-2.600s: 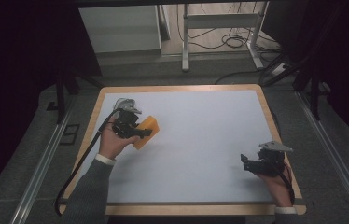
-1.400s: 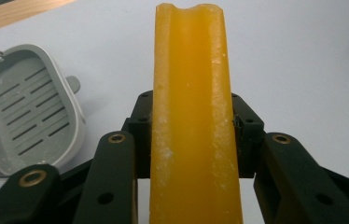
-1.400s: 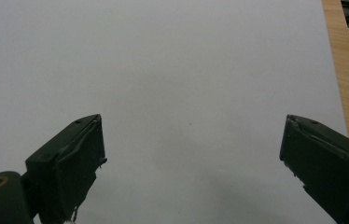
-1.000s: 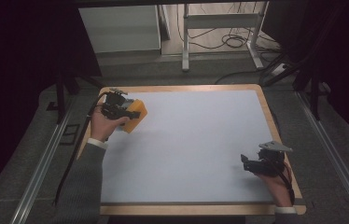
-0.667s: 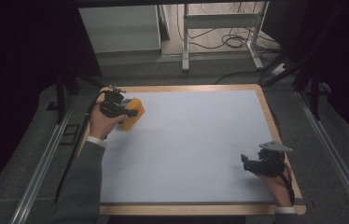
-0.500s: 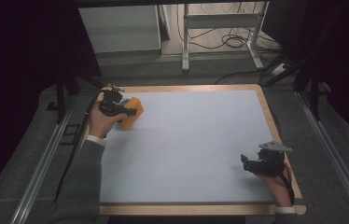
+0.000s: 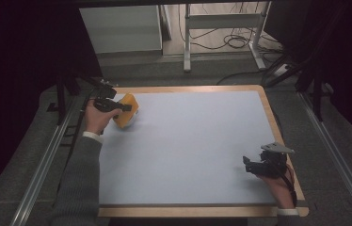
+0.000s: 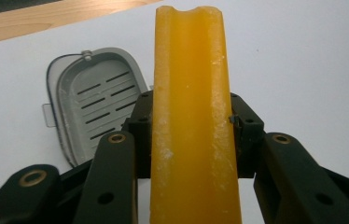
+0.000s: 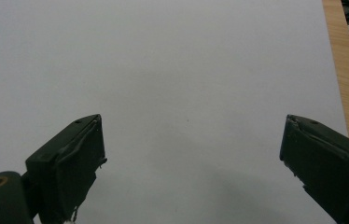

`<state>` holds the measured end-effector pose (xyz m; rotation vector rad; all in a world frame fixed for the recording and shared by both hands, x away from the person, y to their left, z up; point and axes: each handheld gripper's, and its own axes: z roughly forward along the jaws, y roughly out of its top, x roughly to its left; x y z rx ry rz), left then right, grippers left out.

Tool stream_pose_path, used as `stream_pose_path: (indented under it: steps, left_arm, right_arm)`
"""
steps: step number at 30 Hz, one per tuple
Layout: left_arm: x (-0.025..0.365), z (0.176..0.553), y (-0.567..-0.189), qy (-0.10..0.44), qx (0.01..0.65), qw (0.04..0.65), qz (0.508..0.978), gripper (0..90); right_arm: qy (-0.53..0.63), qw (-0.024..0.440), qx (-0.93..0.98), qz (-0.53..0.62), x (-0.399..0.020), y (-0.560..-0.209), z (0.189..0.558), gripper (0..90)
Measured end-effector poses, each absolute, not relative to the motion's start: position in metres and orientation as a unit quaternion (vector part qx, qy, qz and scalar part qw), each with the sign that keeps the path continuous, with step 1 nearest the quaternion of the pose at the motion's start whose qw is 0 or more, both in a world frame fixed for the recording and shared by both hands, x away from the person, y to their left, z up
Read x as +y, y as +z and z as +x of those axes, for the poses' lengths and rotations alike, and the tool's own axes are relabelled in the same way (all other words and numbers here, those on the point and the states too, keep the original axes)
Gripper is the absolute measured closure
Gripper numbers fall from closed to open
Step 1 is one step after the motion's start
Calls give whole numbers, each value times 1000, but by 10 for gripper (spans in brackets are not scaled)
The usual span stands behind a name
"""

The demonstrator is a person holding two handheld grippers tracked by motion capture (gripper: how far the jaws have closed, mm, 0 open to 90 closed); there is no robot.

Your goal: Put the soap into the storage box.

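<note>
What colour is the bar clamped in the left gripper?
Yellow-orange bar; the left gripper view shows it best.

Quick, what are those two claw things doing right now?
Left gripper: jaws closed on the orange soap bar, above the grey soap dish.
Right gripper: jaws open, holding nothing.

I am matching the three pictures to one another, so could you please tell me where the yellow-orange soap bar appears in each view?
High view: the yellow-orange soap bar sits at the table's far left corner, clamped in the left gripper.
Left gripper view: it runs up the picture's middle between the black jaws, the grey slotted soap tray behind it to the left.
Right gripper view: not in it.
Shared landmark: the pale blue table mat.
</note>
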<state>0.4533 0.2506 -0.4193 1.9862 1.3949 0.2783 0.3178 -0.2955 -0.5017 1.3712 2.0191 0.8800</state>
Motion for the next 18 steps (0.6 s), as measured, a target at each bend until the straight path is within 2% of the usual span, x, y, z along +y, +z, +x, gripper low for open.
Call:
stream_pose_path:
  steps: [18]
  left_arm:
    - [263, 467, -430, 105, 559, 335, 751, 612]
  right_arm:
    - [326, 271, 748, 511, -297, -502, 318, 68]
